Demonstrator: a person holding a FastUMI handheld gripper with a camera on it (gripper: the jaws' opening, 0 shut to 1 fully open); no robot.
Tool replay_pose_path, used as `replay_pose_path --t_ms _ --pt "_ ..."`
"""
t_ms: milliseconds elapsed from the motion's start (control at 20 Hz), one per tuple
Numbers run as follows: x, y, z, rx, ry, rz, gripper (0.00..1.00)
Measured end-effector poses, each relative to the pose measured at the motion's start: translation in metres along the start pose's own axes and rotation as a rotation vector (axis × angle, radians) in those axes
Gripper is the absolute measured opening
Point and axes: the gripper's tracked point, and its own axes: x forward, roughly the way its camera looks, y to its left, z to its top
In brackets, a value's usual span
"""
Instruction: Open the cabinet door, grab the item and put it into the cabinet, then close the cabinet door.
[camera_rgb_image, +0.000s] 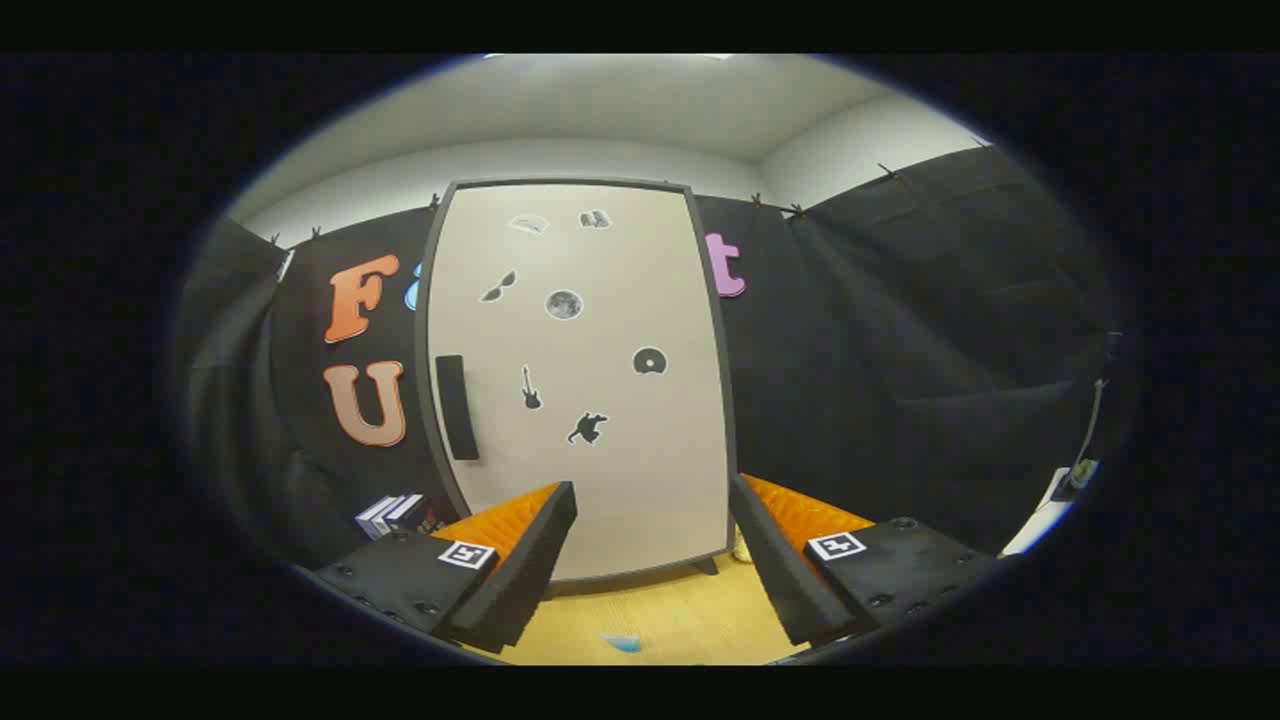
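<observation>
A tall cabinet (600, 470) with a pale door stands upright beyond my fingers, on a wooden tabletop (660, 615). The door is shut, framed in dark grey, and carries several small black stickers. A dark vertical handle (457, 407) sits near the door's left edge, above my left finger. My gripper (652, 500) is open, its two fingers spread wide apart with nothing between them. A small blue item (623, 642) lies on the tabletop between the fingers, close to me and partly cut off.
A small stack of boxes (395, 514) rests left of the cabinet, behind my left finger. A small yellowish object (742, 545) peeks out at the cabinet's lower right corner. Black cloth walls surround the booth on both sides.
</observation>
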Motion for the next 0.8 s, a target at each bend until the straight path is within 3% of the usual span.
replay_pose_path --t_ms 800 --pt "0.012 0.028 0.0 -0.021 0.019 0.013 0.98"
